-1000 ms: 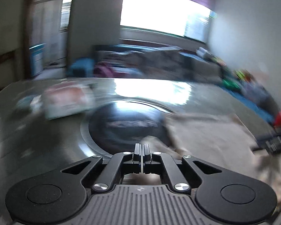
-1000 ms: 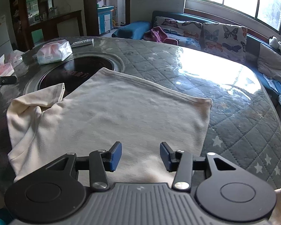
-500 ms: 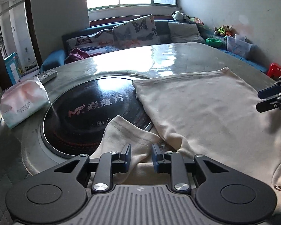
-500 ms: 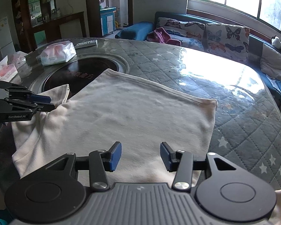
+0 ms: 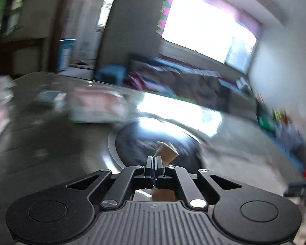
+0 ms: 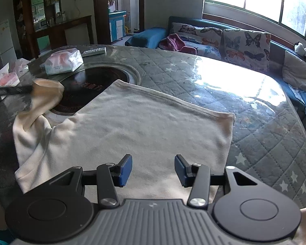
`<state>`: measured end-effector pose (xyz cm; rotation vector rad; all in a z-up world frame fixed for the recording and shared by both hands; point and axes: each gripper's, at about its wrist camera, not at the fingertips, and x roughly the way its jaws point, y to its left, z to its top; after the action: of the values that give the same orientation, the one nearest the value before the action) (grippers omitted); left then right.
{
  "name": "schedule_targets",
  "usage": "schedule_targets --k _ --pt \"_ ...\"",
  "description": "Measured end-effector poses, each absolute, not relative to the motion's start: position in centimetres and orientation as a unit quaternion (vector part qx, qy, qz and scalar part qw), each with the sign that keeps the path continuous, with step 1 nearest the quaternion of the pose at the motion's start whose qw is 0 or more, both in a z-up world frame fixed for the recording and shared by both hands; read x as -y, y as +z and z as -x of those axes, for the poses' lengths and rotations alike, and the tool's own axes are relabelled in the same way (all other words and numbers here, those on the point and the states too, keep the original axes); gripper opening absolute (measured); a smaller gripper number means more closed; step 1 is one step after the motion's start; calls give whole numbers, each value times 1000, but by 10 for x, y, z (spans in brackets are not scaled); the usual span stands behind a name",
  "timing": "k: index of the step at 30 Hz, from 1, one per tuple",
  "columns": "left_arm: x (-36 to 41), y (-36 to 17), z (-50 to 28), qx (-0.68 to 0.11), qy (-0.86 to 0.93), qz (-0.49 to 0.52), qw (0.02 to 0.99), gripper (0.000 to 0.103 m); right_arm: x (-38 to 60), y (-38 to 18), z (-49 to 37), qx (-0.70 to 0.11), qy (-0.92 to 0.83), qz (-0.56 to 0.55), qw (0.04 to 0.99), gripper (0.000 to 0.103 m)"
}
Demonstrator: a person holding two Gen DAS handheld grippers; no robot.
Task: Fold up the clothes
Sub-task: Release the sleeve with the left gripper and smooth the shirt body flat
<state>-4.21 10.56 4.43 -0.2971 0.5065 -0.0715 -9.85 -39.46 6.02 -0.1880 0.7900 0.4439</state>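
A cream shirt point(image 6: 144, 126) lies spread on the quilted round table point(image 6: 255, 122). My left gripper point(image 5: 154, 159) is shut on the shirt's sleeve point(image 5: 165, 152); a tip of the fabric sticks out past the fingers. In the right wrist view the left gripper point(image 6: 28, 89) holds that sleeve point(image 6: 44, 96) lifted above the table's left side. My right gripper point(image 6: 152, 168) is open and empty, low over the near part of the shirt. The left wrist view is blurred by motion.
A black round cooktop point(image 6: 87, 85) is set into the table by the shirt's far left corner. Tissue packs point(image 6: 63, 62) and a remote point(image 6: 93, 51) lie beyond it, more tissue packs point(image 6: 6, 77) at the left edge. A sofa with butterfly cushions point(image 6: 224, 38) stands behind.
My left gripper has shut on the sleeve and lifted it up and to the left, off the table. My right gripper has stayed open over the shirt.
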Motion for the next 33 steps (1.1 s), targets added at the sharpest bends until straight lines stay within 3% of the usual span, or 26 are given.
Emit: schedule_targets --k 5,13,22,33 --pt "-150 34 65 -259 42 173 949 1 392 58 99 -384 219 96 892 47" --pt "-161 16 68 -305 96 157 934 2 389 54 98 -391 222 102 887 47" --pt "-100 26 53 -310 -11 96 946 4 395 47 85 -398 208 98 888 47" --pt "-98 14 35 -348 20 63 935 5 413 30 68 -419 190 80 884 47"
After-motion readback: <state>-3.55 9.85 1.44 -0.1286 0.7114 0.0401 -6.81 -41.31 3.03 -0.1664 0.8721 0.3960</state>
